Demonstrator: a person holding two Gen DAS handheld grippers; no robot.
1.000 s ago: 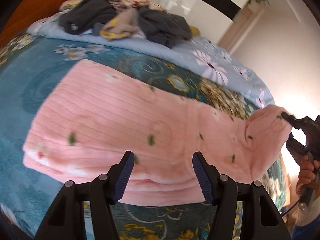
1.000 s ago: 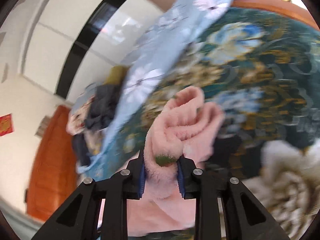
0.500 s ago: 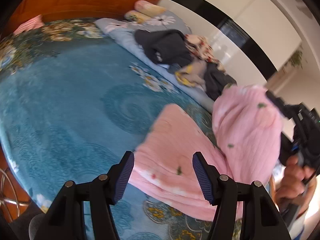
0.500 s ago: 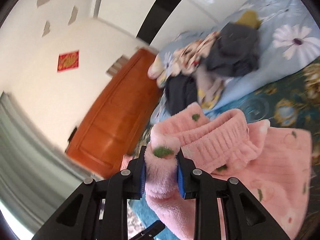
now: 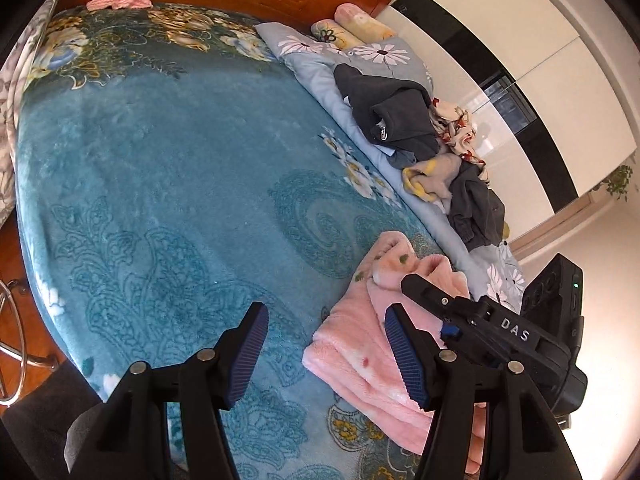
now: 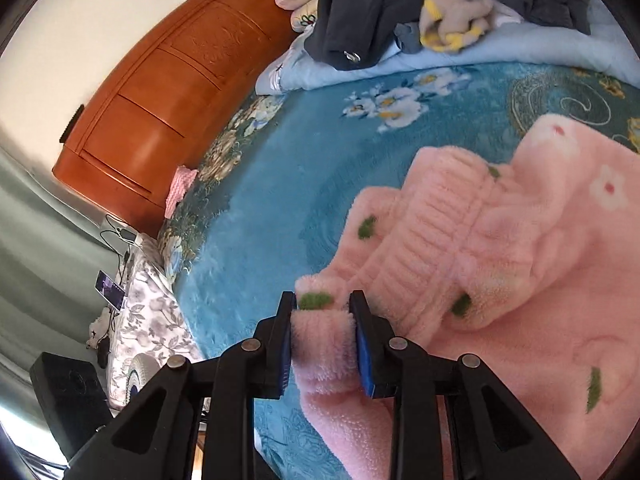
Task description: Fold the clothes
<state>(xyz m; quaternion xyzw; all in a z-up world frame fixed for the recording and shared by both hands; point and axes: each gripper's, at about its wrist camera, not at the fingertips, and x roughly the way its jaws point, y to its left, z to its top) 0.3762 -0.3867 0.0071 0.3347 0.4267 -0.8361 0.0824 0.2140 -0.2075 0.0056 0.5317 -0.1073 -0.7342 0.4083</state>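
Observation:
A fluffy pink garment with green and white spots lies folded over on the blue patterned blanket. In the right wrist view the garment fills the right half, its ribbed cuff on top. My right gripper is shut on a fold of the pink garment, low over the blanket. It also shows in the left wrist view, over the garment. My left gripper is open and empty, just left of the garment's near edge.
A pile of dark and mixed clothes lies on the light blue floral quilt at the far side. A wooden headboard stands behind. A small pink cloth lies by the headboard. A chair base stands left of the bed.
My right gripper has carried the garment's end over to the left and down, folding it onto itself. My left gripper has swung left, away from over the garment.

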